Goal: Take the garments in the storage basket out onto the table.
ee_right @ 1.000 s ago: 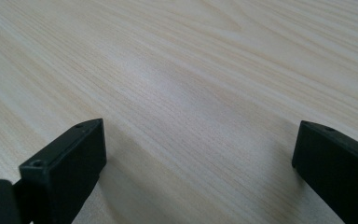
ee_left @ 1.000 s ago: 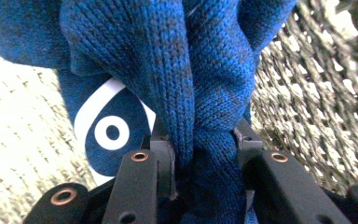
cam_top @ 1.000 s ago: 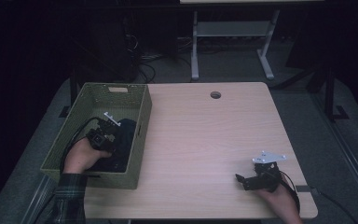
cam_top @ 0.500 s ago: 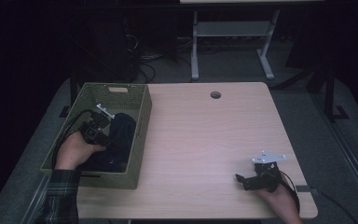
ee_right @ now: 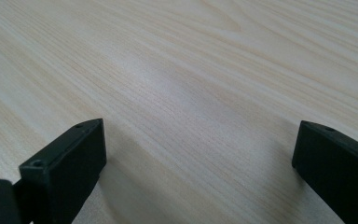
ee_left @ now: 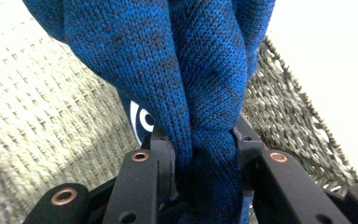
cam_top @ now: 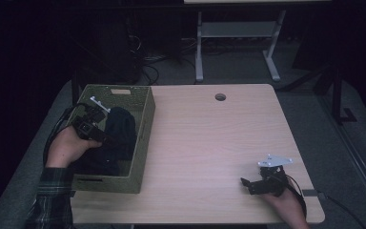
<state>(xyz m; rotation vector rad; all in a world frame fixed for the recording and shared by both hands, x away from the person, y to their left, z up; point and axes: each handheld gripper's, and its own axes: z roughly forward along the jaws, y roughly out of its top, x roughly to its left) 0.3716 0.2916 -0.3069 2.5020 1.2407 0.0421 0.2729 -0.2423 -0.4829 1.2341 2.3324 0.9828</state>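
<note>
A dark blue knitted garment (cam_top: 119, 131) hangs in the green woven basket (cam_top: 145, 121) at the table's left. My left gripper (cam_top: 106, 139) is shut on a bunched fold of it, held above the basket floor. In the left gripper view the blue knit (ee_left: 200, 93) is pinched between both jaws, and a white printed mark (ee_left: 141, 119) shows on the cloth behind. My right gripper (cam_top: 248, 185) rests low over the table near the front right corner, open, with bare wood (ee_right: 191, 107) between its jaws.
The basket's woven wall (ee_left: 42, 121) is close behind the cloth. The light wooden table (cam_top: 209, 143) has a cable hole (cam_top: 220, 97) at its far edge. A white metal stand (cam_top: 238, 33) is on the floor beyond the table.
My left hand has risen and drawn toward the basket's left side, lifting the blue knit with it. The right gripper has stayed where it was.
</note>
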